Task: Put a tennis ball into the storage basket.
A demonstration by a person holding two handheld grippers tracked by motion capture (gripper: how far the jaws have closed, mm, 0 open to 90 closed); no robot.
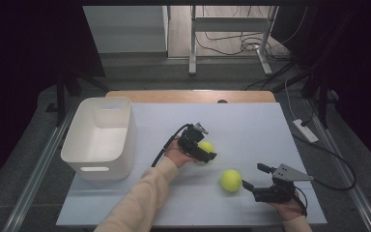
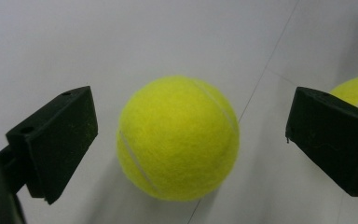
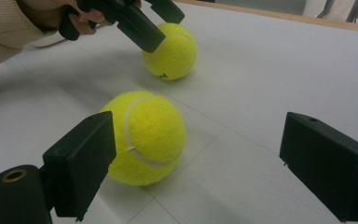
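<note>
Left gripper (image 1: 207, 151) over far tennis ball (image 1: 206, 146) mid-worktop (image 1: 251, 125), fingers wide apart, ball between, untouched. Right gripper (image 1: 254, 180) just beside near tennis ball (image 1: 231, 180), fingers spread, nothing gripped. White bin (image 1: 99, 137) at left.

**Fuzzy balls, smooth table**

Two tennis balls (image 3: 144, 137) (image 3: 171, 51) are looking fuzzy like felt. The table (image 1: 251, 125) under them is looking smooth and matt. The bin (image 1: 101, 137) left of the balls is looking like smooth white plastic.
</note>
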